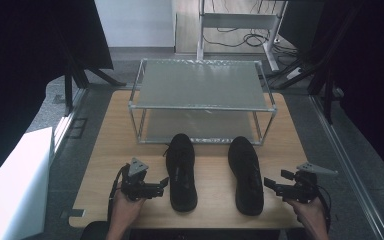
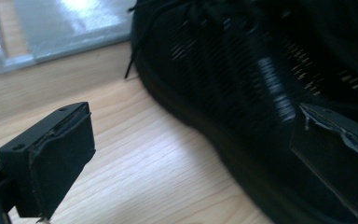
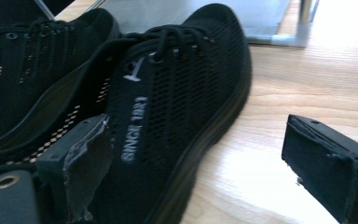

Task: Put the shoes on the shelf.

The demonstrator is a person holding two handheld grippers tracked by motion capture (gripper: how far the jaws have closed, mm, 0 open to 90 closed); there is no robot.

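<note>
In front of the two-tier metal rack (image 1: 202,100), on the wooden table (image 1: 110,150), sit two black mesh shoes, toes pointing at the rack and nearly touching its lower shelf. The left shoe (image 1: 181,170) lies just ahead of the rack's left half, the right shoe (image 1: 246,174) ahead of its right half, a strip of bare wood between them. The left gripper (image 1: 166,186) is at the outer side of the left shoe, down by the heel end, well back from the rack, jaws spread wide; in the left gripper view one pad (image 2: 60,158) hangs over bare wood while the other overlaps the shoe's side, and I can't tell whether it touches. The right gripper (image 1: 270,185) mirrors it at the outer side of the right shoe, jaws also parted and gripping nothing; in the right gripper view that shoe's mesh flank and white lettering loom between the pads, one pad (image 3: 328,163) over bare wood.
</note>
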